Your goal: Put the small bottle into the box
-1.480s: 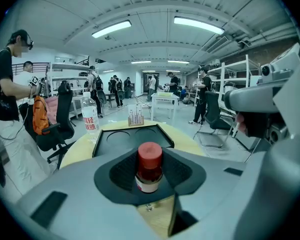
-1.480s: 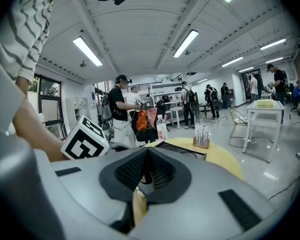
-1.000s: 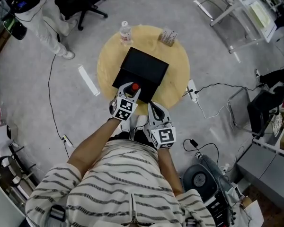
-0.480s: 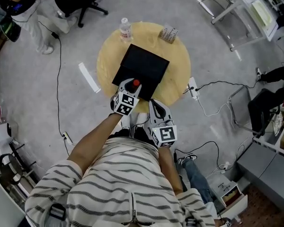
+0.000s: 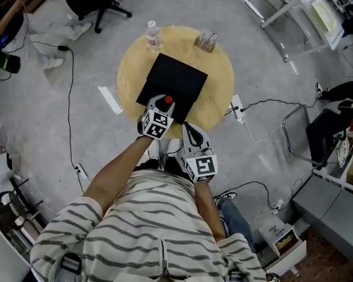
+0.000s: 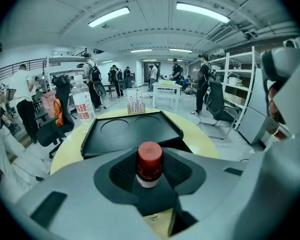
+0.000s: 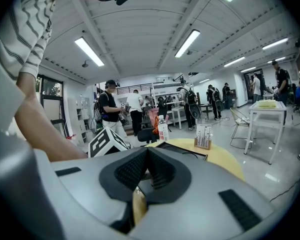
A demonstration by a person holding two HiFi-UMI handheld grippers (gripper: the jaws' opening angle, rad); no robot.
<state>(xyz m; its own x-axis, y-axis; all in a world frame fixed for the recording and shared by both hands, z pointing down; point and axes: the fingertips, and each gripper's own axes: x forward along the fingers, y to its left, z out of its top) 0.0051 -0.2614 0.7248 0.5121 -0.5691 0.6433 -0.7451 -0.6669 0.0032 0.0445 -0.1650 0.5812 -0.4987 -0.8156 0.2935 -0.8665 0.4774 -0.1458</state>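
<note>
While the left gripper [image 6: 150,170] has its fingers [image 6: 122,171] set well apart and pressed on either side of the small bottle [image 6: 149,160], that bottle stands upright between the dark ribbed pads, its red cap uppermost and a white band below. From the head view it sits at the near edge of the black box [image 5: 175,82], which rests on the round yellow surface [image 5: 219,101]; whether the bottle is over the box's rim or just short of it cannot be told. Seen from the left gripper view, the top of the box is a shallow black tray with a raised rim and two round recesses side by side. Beyond the box, a clear water bottle [image 5: 152,35] with a red and white label stands at the far left edge of the surface, and a small rack of tubes [image 5: 206,40] stands at the far right. The right gripper [image 7: 147,170] hangs at the near rim of the surface, beside the left one and closer to the person, its fingers drawn together with nothing between them.
</note>
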